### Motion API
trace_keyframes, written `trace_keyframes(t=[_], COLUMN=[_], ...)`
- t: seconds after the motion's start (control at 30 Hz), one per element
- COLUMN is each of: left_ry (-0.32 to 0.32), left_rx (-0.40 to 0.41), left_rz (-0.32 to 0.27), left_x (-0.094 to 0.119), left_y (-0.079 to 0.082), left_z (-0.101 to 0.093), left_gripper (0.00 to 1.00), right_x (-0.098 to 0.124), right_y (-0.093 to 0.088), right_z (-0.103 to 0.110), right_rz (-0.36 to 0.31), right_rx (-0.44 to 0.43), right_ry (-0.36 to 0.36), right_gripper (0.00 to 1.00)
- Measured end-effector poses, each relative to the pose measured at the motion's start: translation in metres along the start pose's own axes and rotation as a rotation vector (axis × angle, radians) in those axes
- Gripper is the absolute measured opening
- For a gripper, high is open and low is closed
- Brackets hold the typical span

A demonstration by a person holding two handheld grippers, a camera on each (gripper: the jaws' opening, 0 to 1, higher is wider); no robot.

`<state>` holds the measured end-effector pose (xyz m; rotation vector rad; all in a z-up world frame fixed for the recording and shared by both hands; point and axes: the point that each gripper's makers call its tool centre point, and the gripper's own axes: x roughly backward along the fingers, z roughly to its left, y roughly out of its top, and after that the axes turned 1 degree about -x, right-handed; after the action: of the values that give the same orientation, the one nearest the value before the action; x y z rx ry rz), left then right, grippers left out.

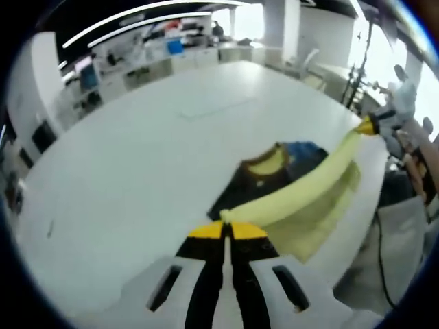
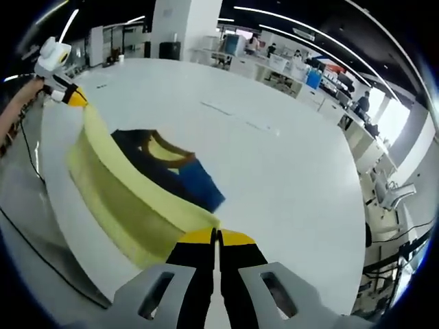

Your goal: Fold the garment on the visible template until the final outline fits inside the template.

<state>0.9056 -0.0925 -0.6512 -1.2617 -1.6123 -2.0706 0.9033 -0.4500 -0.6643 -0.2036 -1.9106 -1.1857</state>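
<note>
Yellow hem of the garment [image 1: 302,199] stretched taut between both tongs, long axis running tong to tong; left tongs [image 1: 227,229] clamped on one corner, right tongs [image 2: 215,236] clamped on the other; dark body with collar lying ahead on the white tabletop [image 1: 137,157], equally near both

A broad white table [image 1: 137,164] fronts an open office with desks [image 2: 288,65], pillars and ceiling striplights [image 1: 137,17].
</note>
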Motion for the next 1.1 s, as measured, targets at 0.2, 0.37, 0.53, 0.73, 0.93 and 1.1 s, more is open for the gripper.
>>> trace_keyframes(t=[0.2, 0.37, 0.53, 0.73, 0.93, 1.1], left_ry=[0.000, -0.005, -0.013, -0.021, -0.034, -0.039], left_rx=[0.002, 0.019, 0.030, 0.049, 0.072, 0.094], left_rz=[0.008, 0.019, 0.036, 0.059, 0.091, 0.115], left_x=[-0.013, -0.024, -0.038, -0.056, -0.073, -0.082], left_y=[0.002, 0.000, -0.002, -0.008, -0.017, -0.025], left_z=[0.010, 0.017, 0.023, 0.028, 0.032, 0.032], left_gripper=[0.00, 0.00, 0.00, 0.00, 0.00, 0.00], right_x=[-0.011, -0.021, -0.037, -0.057, -0.075, -0.088], right_y=[0.006, 0.008, 0.002, -0.005, -0.006, -0.008], right_z=[-0.002, -0.008, -0.010, -0.014, -0.018, -0.018], right_rz=[0.003, 0.010, 0.038, 0.065, 0.083, 0.098], right_rx=[0.005, 0.002, -0.003, -0.016, -0.023, -0.031], right_ry=[0.005, 0.007, 0.020, 0.032, 0.044, 0.055], right_gripper=[0.01, 0.01, 0.01, 0.01, 0.01, 0.01])
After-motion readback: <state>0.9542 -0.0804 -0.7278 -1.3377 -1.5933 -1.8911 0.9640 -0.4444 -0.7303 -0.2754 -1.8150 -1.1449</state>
